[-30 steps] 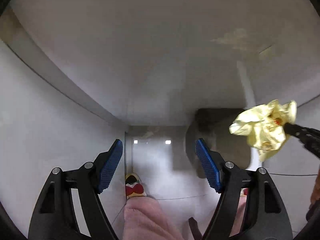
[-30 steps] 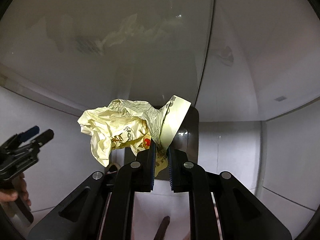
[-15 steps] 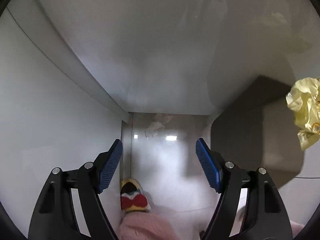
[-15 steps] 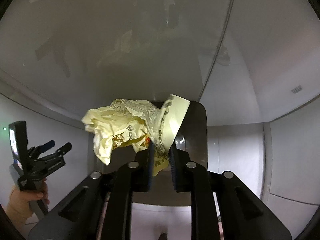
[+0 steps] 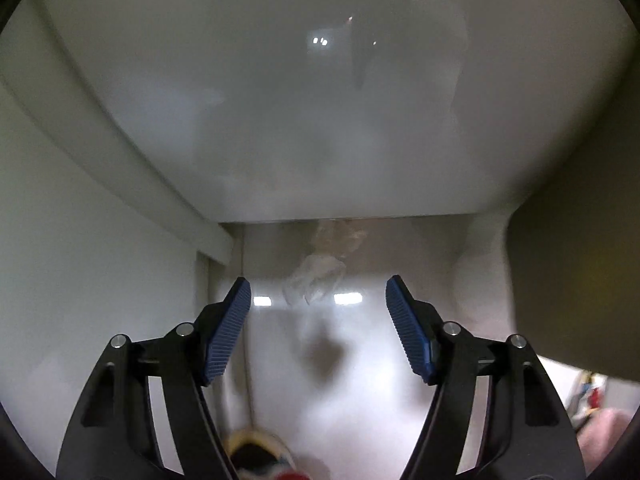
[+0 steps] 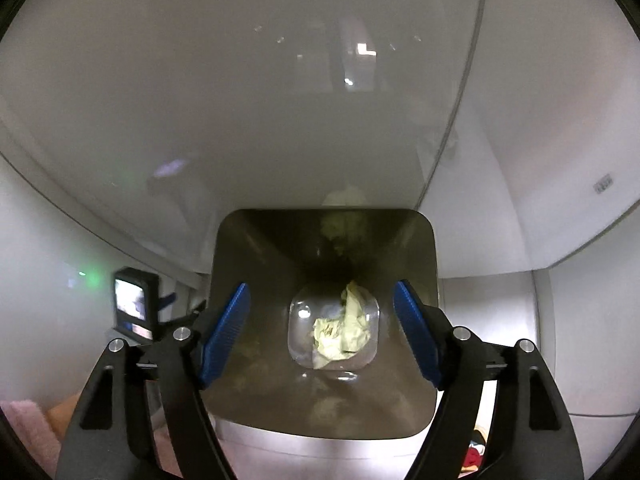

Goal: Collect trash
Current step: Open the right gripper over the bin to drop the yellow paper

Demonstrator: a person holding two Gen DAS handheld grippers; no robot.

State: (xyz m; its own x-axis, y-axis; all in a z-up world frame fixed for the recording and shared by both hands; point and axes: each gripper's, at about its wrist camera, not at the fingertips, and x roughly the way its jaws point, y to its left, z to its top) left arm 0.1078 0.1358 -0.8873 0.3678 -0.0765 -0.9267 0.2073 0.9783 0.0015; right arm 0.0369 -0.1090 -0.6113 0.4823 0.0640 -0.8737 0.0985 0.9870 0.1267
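A dark metal trash bin [image 6: 416,248] with an open rectangular mouth fills the middle of the right wrist view. A crumpled yellow wrapper [image 6: 342,330] lies at its bottom. My right gripper [image 6: 322,332] is open and empty, right above the bin's mouth. My left gripper [image 5: 318,330] is open and empty, pointing down at the pale floor beside the bin. The bin's dark side [image 5: 576,280] fills the right edge of the left wrist view. The left gripper [image 6: 180,308] also shows at the bin's left in the right wrist view.
White walls [image 5: 80,260] close in on the left, with a glossy white surface [image 5: 300,120] ahead. A pink fuzzy slipper [image 6: 28,428] and a patterned shoe [image 5: 256,456] are on the floor below the grippers.
My right gripper has opened and the yellow wrapper has dropped into the bin. The right gripper moved over the bin's mouth. The left gripper shifted, so the wrapper left its view.
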